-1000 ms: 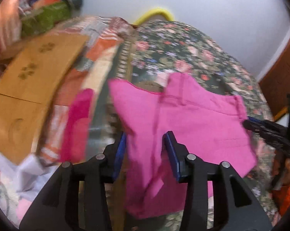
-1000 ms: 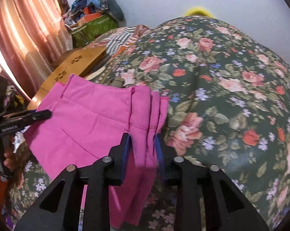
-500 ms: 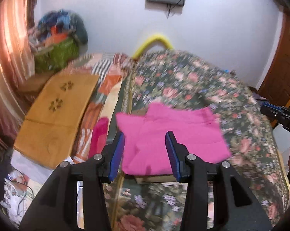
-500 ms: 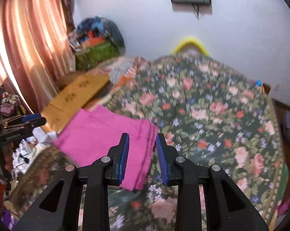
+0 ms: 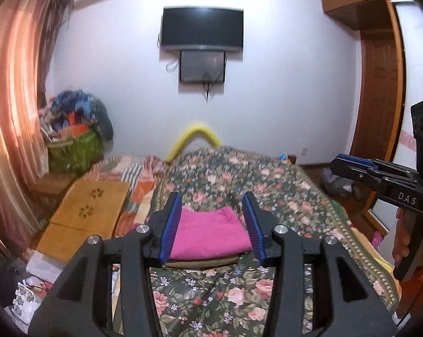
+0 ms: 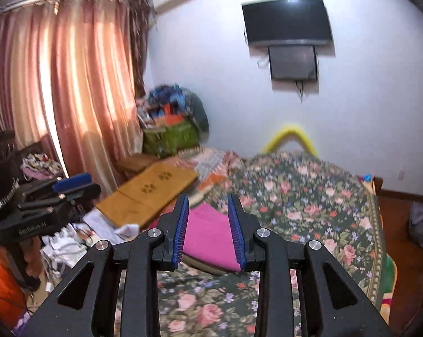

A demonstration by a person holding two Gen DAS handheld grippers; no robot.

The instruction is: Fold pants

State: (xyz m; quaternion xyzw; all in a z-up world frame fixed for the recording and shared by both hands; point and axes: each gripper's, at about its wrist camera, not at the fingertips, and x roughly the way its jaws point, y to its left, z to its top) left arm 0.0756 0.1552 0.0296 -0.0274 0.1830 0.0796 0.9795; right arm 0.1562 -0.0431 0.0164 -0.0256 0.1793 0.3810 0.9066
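Observation:
The pink pants (image 5: 210, 234) lie folded in a neat rectangle on the floral bedspread (image 5: 239, 182), on top of an olive folded cloth. They also show in the right wrist view (image 6: 208, 236). My left gripper (image 5: 211, 224) is open and empty, held well back from and above the pants. My right gripper (image 6: 208, 227) is open and empty too, also pulled back. The right gripper shows at the right edge of the left wrist view (image 5: 380, 174); the left gripper shows at the left of the right wrist view (image 6: 57, 193).
A yellow-brown folded board (image 5: 85, 210) lies left of the bed on striped bedding. A green basket heaped with clothes (image 5: 74, 146) stands by the curtain (image 6: 71, 84). A TV (image 5: 201, 29) hangs on the far wall. Loose clutter (image 6: 68, 241) lies on the floor at left.
Both grippers let go of the pants and pulled back and up from the bed. The pants went from held and spread out to lying folded on the bedspread.

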